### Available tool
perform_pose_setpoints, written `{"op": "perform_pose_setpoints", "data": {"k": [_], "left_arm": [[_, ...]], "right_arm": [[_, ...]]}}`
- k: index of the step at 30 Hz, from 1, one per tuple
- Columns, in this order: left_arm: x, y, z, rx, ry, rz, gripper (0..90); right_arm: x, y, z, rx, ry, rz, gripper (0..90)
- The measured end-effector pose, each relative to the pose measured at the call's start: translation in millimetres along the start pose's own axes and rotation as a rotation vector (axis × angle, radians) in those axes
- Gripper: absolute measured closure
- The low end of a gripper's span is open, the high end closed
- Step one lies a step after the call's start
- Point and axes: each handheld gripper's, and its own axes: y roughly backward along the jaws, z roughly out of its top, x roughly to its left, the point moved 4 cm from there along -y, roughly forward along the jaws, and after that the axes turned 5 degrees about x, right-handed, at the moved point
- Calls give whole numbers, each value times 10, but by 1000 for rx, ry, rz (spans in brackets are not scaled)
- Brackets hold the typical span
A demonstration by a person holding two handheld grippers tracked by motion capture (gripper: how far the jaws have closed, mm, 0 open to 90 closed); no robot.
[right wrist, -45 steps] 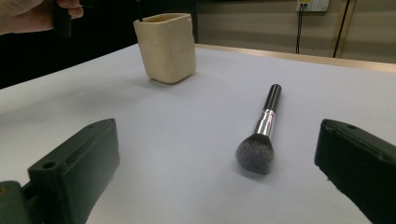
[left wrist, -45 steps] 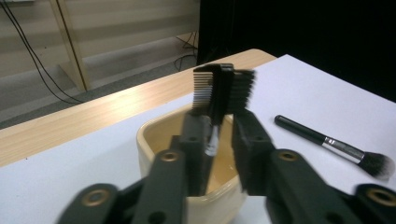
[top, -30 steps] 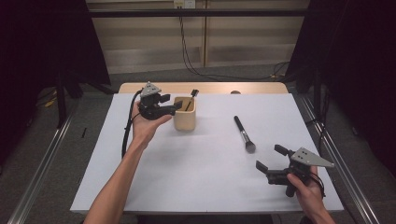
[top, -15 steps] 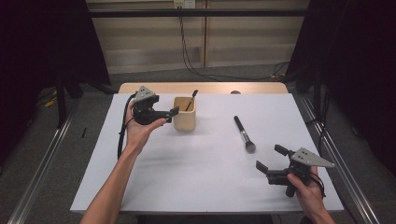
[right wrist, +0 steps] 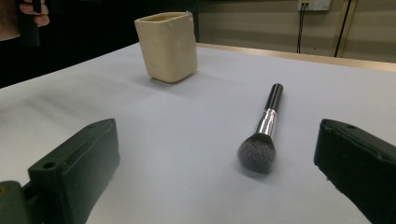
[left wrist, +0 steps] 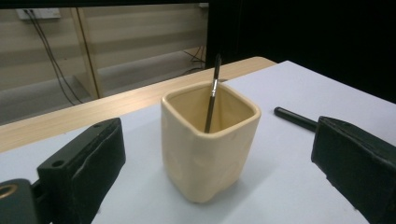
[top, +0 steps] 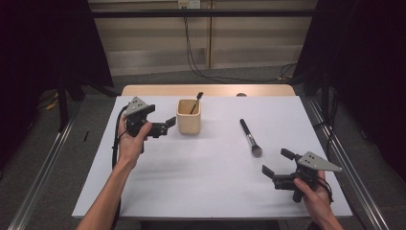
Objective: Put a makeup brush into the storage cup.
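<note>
Makeup brush (top: 250,138) lies at 2 o'clock on the worktop (top: 201,177), light, stiff-handled, probably slippery; grip mid-handle. Left tongs (top: 163,128) gape beside the cup (top: 188,122); right tongs (top: 276,165) gape empty.

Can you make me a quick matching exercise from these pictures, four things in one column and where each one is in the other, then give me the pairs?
Things:
1. cup
2. thin brush
3. makeup brush
4. right gripper

Places or states:
A. lying flat on the white table
B. standing inside the cup
C. open, near the table's front right corner
D. upright, just ahead of the open left gripper

Pairs: 1-D, 2-B, 3-A, 4-C
</note>
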Motion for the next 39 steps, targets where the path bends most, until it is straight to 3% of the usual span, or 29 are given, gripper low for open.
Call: {"op": "perform_pose_setpoints", "data": {"k": [1,4,11,17,21,29,32,39], "left_arm": [[8,32,-14,-17,20,-17,30],[20,98,-53,-28,-6,21,34],[0,249,-150,-70,-12,40,39],[-64,364,-253,-67,-40,28,36],[-94,449,-321,-81,-40,30,35],[-97,577,-488,-50,-36,32,43],[-102,623,-541,-59,-37,61,38],[-74,790,-634,-71,-12,83,36]], "right_arm": [[2,1,0,0,1,2,1],[2,-1,0,0,-1,1,1],[5,-2,0,2,0,-2,0],[6,2,1,0,8,0,0],[4,5,4,-4,3,-3,0],[4,2,7,-5,0,-4,0],[4,-1,8,-5,-2,-6,0],[-2,-4,13,-7,-1,-8,0]]}}
